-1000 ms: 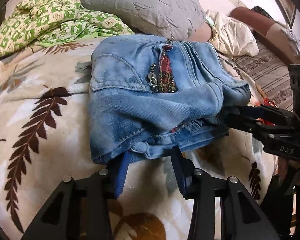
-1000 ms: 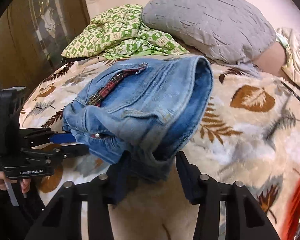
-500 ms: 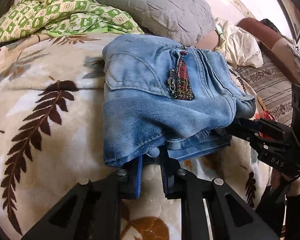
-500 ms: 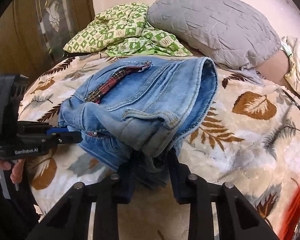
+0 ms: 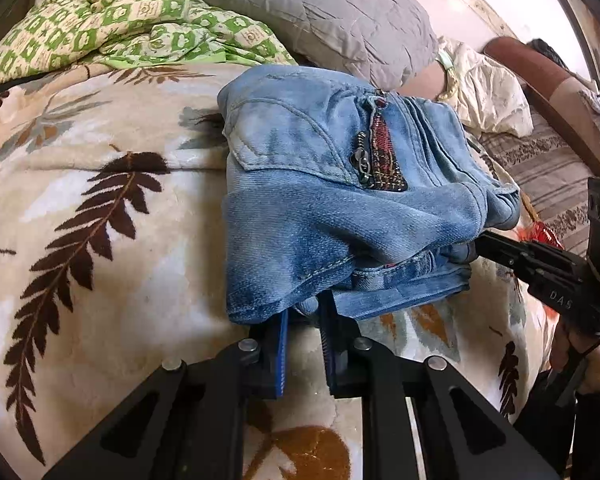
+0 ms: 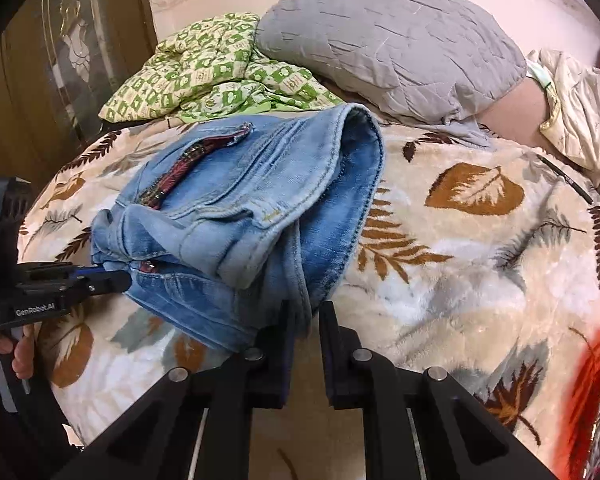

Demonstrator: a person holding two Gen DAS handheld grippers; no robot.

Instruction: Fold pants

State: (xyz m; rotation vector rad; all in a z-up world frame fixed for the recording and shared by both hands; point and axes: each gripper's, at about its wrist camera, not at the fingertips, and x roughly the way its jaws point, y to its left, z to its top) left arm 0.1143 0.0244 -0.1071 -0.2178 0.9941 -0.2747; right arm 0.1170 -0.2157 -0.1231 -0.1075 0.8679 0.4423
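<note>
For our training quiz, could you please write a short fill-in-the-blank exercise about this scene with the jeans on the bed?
1. The folded jeans are made of blue ____.
2. The big pillow behind the jeans is ____ in colour.
3. The blanket under the jeans is printed with ____.
4. The left gripper and the right gripper are each shut on the near ____ of the jeans.

Missing words: denim; grey; leaves; edge

"DAS" stands in pale letters on the right claw body; "GenRobot.AI" stands on the left claw body.
</note>
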